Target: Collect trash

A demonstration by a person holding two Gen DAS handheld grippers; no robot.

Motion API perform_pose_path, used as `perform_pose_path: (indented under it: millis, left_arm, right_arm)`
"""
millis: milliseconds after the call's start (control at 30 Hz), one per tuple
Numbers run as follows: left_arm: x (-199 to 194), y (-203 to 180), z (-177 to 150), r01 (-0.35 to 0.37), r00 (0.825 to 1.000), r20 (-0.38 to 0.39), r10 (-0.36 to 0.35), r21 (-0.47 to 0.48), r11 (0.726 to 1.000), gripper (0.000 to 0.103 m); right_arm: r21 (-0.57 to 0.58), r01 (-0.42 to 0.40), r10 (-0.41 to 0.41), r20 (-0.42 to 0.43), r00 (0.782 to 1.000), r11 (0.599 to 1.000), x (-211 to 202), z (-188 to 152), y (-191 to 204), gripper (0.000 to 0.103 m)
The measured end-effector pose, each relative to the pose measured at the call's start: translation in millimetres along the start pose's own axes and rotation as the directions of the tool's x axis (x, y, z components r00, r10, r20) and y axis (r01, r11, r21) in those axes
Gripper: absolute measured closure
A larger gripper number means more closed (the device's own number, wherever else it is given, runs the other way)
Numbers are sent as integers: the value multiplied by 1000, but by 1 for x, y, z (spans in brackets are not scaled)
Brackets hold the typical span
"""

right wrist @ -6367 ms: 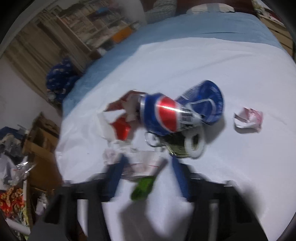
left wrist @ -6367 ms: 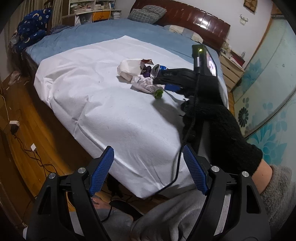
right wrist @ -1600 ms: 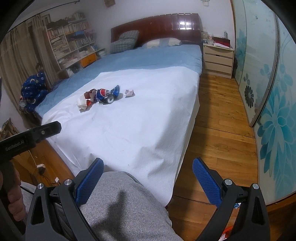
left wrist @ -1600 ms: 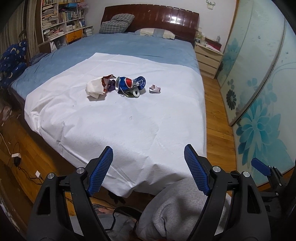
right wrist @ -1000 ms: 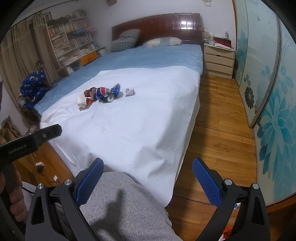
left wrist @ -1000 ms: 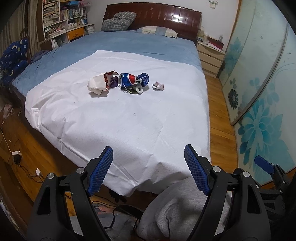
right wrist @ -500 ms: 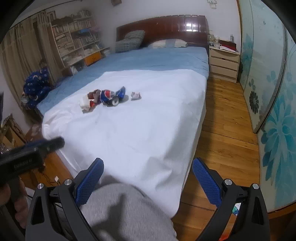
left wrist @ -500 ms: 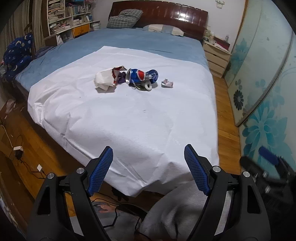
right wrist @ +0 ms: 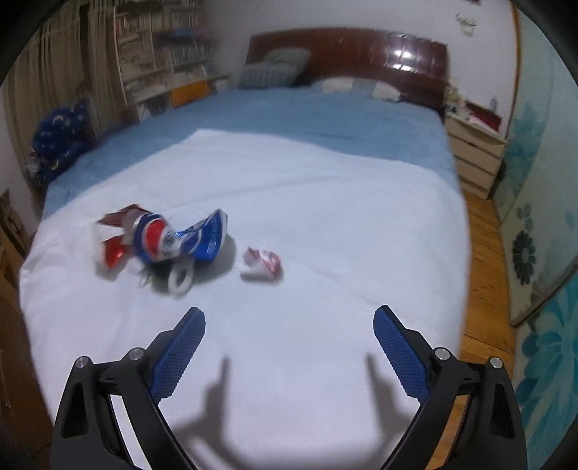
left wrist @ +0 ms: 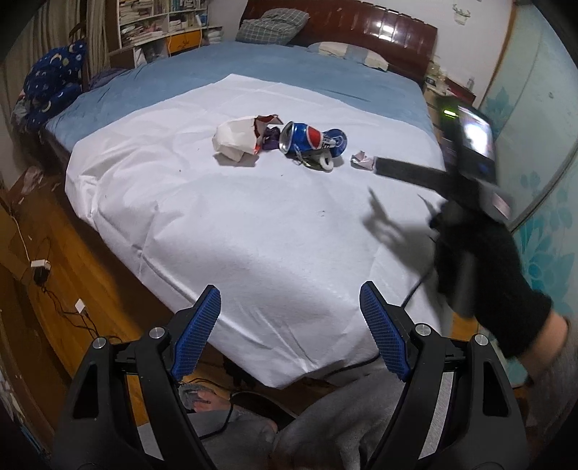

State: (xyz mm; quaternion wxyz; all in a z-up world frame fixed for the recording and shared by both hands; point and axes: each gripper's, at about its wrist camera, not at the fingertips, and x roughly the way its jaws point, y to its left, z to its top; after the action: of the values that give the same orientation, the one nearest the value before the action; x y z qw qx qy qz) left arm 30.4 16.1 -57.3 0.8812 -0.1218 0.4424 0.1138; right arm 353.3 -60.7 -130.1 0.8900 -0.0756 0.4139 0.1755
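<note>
A pile of trash lies on the white sheet of the bed. It holds a crushed blue Pepsi can, a torn white and red paper bag, and a roll of tape. A small crumpled wrapper lies apart to the right. My left gripper is open and empty, back at the bed's near corner. My right gripper is open and empty over the sheet, short of the wrapper; its body also shows in the left wrist view.
A wooden headboard with pillows stands at the far end. A bookshelf and a blue star-print bundle are on the left. A nightstand and wood floor lie on the right. Cables and plugs lie on the floor.
My right gripper has swung forward from beside my lap to above the sheet, towards the crumpled wrapper. My left gripper has moved slightly closer to the bed. Both stay open.
</note>
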Motion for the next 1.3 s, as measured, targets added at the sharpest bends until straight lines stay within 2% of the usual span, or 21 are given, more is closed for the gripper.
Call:
perform_pose_path:
  millis: [100, 167, 233, 333, 500, 600, 767, 867, 1000, 1067, 1200, 1300]
  left_arm:
    - [4, 4, 2, -3, 1000, -8, 3, -12, 1000, 24]
    - [6, 7, 4, -6, 1000, -13, 6, -18, 1000, 24]
    - [9, 10, 5, -2, 1000, -18, 2, -29, 1000, 24]
    - [12, 11, 7, 2, 1000, -25, -3, -37, 999, 24]
    - [17, 8, 12, 4, 1000, -28, -5, -31, 1000, 24]
    - [18, 7, 15, 10, 1000, -22, -11, -25, 1000, 24]
    - [26, 26, 46, -22, 1000, 17, 23, -59, 998, 24]
    - [39, 41, 79, -32, 998, 59, 37, -88, 996, 20]
    - [87, 58, 129, -99, 990, 99, 103, -45, 994, 20]
    - [113, 68, 144, -103, 989, 98, 108, -52, 993, 20]
    - [156, 90, 160, -86, 994, 63, 93, -107, 991, 20]
    - [173, 100, 161, -76, 996, 41, 81, -119, 990, 20]
  right_arm:
    - [-26, 11, -12, -20, 1000, 1000, 32, 16, 13, 12]
    - [-48, 6, -9, -61, 998, 999, 52, 21, 20, 19]
    - [-66, -25, 16, -124, 992, 997, 70, 23, 25, 59]
    - [-68, -66, 59, -92, 994, 996, 63, 21, 22, 75]
    - [-10, -133, 132, -44, 990, 991, 24, 3, 2, 79]
    - [75, -210, 208, 24, 978, 975, -36, -21, -19, 79]
    - [177, -350, 326, 155, 933, 920, -163, -74, -41, 79]
    - [226, -418, 387, 172, 906, 880, -207, -105, -40, 79]
    - [200, -442, 425, 125, 897, 874, -223, -140, -16, 78]
    - [169, -426, 420, 74, 905, 889, -214, -158, 2, 78]
    - [70, -407, 398, 111, 911, 911, -222, -159, 23, 78]
    - [96, -412, 405, 85, 910, 906, -216, -161, 23, 78]
